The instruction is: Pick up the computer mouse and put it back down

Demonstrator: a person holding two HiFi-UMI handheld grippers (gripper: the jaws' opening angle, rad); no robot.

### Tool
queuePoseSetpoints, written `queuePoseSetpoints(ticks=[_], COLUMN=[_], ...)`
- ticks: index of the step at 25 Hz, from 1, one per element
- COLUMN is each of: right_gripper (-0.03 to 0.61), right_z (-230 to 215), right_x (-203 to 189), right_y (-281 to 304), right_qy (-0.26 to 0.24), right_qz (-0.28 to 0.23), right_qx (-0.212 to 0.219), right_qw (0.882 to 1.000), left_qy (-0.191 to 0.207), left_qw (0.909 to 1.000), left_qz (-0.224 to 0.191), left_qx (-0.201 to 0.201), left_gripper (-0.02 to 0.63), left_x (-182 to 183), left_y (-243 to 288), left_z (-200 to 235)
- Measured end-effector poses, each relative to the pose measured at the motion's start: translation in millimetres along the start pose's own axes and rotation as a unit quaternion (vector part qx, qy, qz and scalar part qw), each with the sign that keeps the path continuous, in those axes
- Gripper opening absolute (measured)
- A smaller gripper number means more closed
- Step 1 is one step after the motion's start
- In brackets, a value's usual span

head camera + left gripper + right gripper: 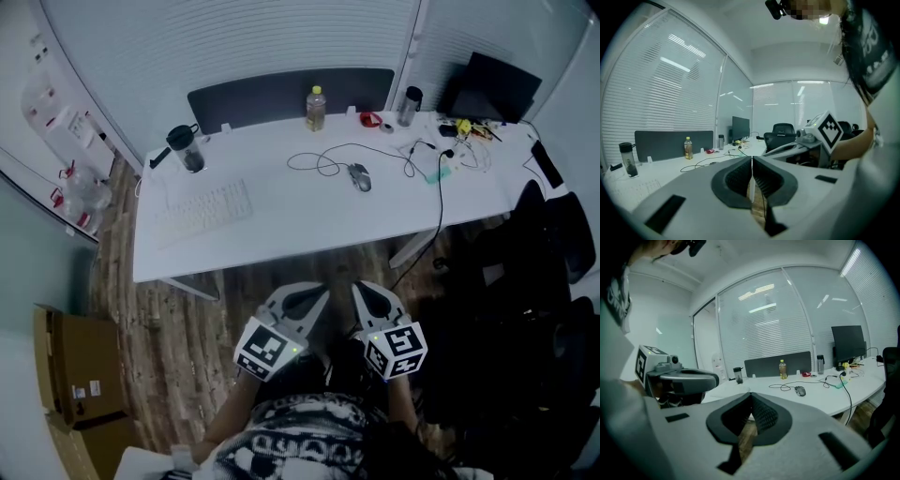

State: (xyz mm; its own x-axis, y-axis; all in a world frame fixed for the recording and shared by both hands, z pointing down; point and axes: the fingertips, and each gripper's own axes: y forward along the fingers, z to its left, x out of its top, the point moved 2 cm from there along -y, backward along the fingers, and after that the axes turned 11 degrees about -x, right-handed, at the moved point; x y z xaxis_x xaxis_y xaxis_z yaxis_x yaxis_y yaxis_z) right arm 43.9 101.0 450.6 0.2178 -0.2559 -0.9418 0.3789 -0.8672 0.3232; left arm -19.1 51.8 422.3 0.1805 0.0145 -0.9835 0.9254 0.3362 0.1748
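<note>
The grey computer mouse [359, 176] lies on the white desk [281, 234], right of centre, with its thin cable looping off to the left. In the right gripper view the mouse [800, 390] sits far ahead on the desktop. Both grippers hang over the wooden floor short of the desk's front edge, side by side. My left gripper [322, 288] [752, 160] is shut with nothing between its jaws. My right gripper [360, 285] [749, 397] is also shut and empty. Neither one touches the mouse.
On the desk stand a white keyboard [206, 211], a black tumbler [186, 148], a yellow-capped bottle [316, 108], a metal tumbler [409, 106] and a dark monitor [492, 86] among tangled cables. Black office chairs [553, 244] crowd the right; a cardboard box [80, 366] sits at the left.
</note>
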Motion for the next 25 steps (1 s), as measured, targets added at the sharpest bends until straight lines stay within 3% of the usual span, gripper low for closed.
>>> queuePoseSetpoints(ticks=[5, 14, 25], right_gripper=[-0.002, -0.002, -0.002], right_z=[-6.3, -25.5, -137.1], right_x=[-0.5, 20.5, 50.2], right_y=[20.5, 85.3, 199.3], right_qy=[0.001, -0.014, -0.018], right_qz=[0.007, -0.007, 0.012], right_qx=[0.009, 0.057, 0.082], right_qw=[1.000, 0.998, 0.996], left_qy=[-0.009, -0.021, -0.029], left_qw=[0.9999, 0.9973, 0.9936], left_qz=[0.010, 0.013, 0.029], left_qx=[0.003, 0.069, 0.106], left_gripper=[0.005, 0.005, 0.005], left_x=[-8.0, -8.8, 11.1], left_y=[4.5, 22.4, 129.5], left_z=[7.2, 71.6, 150.3])
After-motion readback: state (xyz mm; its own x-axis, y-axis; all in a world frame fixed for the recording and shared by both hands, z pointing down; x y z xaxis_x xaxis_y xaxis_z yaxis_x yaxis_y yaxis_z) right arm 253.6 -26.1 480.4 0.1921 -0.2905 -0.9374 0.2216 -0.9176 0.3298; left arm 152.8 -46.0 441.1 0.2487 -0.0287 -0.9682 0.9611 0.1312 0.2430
